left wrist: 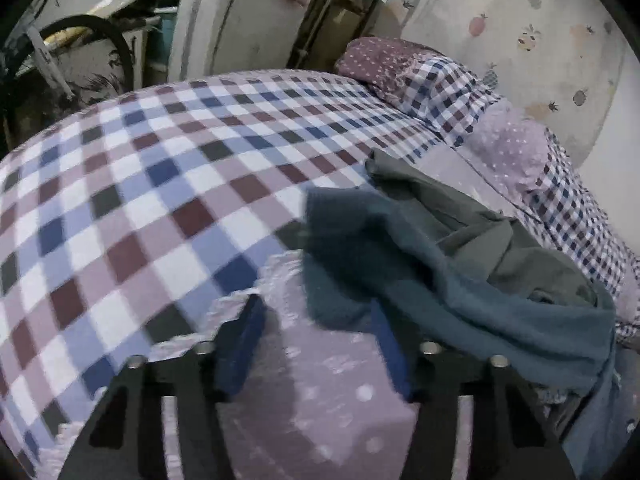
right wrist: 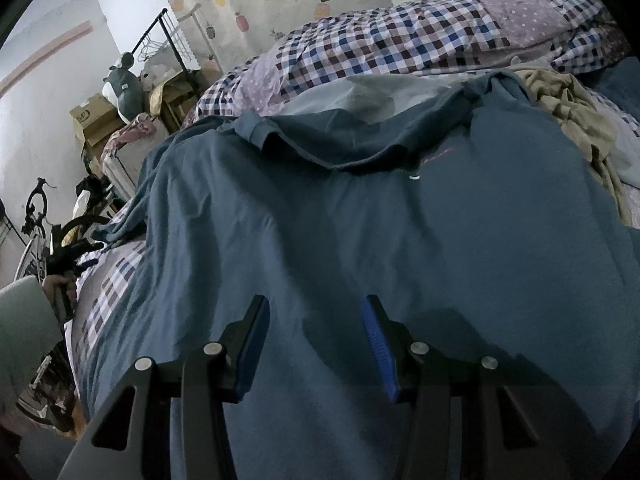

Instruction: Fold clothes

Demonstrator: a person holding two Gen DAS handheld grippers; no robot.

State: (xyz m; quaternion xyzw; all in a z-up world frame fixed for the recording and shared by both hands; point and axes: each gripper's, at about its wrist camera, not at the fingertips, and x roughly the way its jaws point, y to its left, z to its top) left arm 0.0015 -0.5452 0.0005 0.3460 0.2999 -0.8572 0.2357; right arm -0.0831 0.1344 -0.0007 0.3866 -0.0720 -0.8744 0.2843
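Note:
A blue shirt lies spread on the bed, collar towards the far side. My right gripper hovers open just over its lower part, nothing between the blue-padded fingers. In the left wrist view an edge of the blue shirt drapes over the right fingertip of my left gripper, which is open above the dotted lilac sheet. A grey-green garment lies bunched behind the blue shirt. At the right wrist view's left edge, a hand holds the left gripper.
The checked bedsheet stretches left and ahead. A checked duvet is heaped along the wall, with a beige garment beside it. Past the bed's left edge stand a bicycle wheel, cardboard boxes and a clothes rack.

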